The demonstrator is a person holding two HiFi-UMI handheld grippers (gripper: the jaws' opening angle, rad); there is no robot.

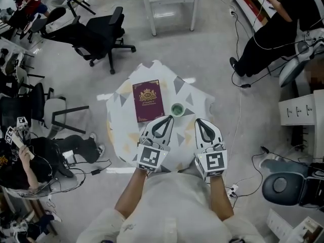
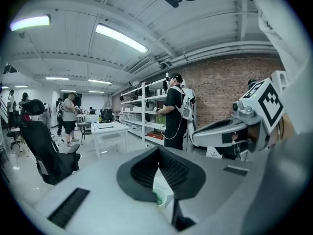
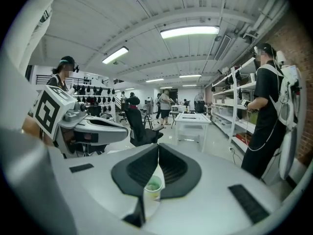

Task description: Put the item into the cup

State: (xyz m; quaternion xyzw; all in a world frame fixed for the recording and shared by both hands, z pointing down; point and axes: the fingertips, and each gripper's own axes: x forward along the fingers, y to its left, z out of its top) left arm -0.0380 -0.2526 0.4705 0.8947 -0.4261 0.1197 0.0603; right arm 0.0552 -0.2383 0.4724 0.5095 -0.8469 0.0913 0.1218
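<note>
Currently reading left tool (image 1: 169,118) (image 2: 158,149) as fully closed, pads meeting tip to tip with nothing gripped, and right tool (image 1: 198,121) (image 3: 158,146) likewise closed and empty, both held side by side over the near side of the worktop (image 1: 121,116). Seeing green cup (image 1: 177,109) (image 2: 159,198) (image 3: 152,185) upright on the patterned worktop just past the tips, between the two tools' lines, just right of a maroon book (image 1: 148,101) and touching neither tool. Can't tell from any view what's inside the cup beyond a green interior.
</note>
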